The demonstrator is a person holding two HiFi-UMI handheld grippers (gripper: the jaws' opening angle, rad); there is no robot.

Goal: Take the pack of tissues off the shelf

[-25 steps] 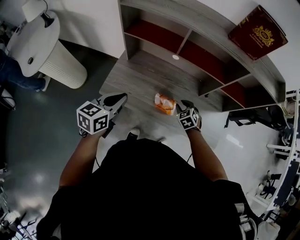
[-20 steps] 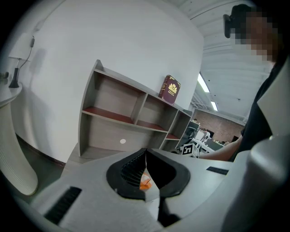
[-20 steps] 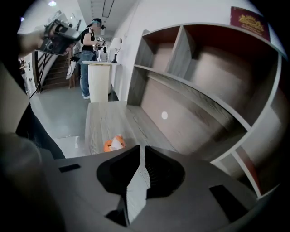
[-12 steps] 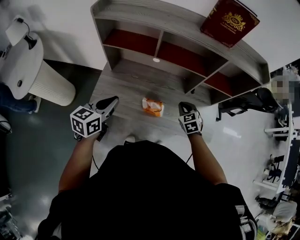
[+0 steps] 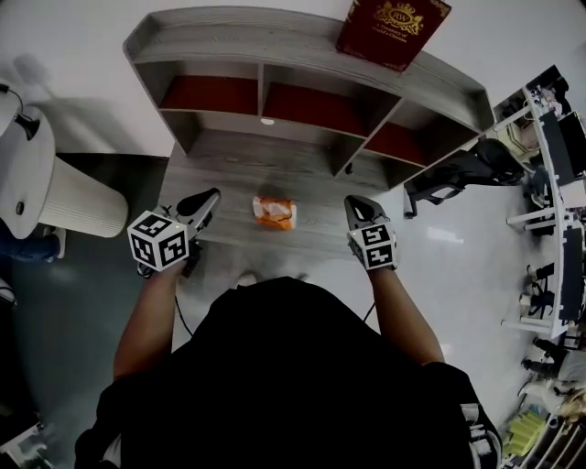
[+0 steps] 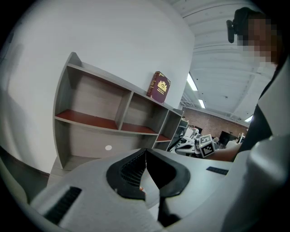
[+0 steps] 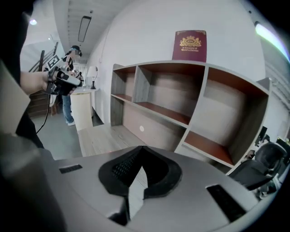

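Right hand-held gripper (image 5: 354, 203), closed and empty, hangs right of the pack of tissues (image 5: 274, 212).

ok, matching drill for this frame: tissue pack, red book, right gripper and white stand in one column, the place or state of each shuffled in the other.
Things:
1. tissue pack
2. red book
3. right gripper
4. white stand

Place or state:
A. on top of the shelf unit
B. jaws shut, nothing between them
C. left of the shelf unit, apart from it
D. on the low wooden ledge, between the two grippers

Pairs: 1-D, 2-A, 3-B, 4-C
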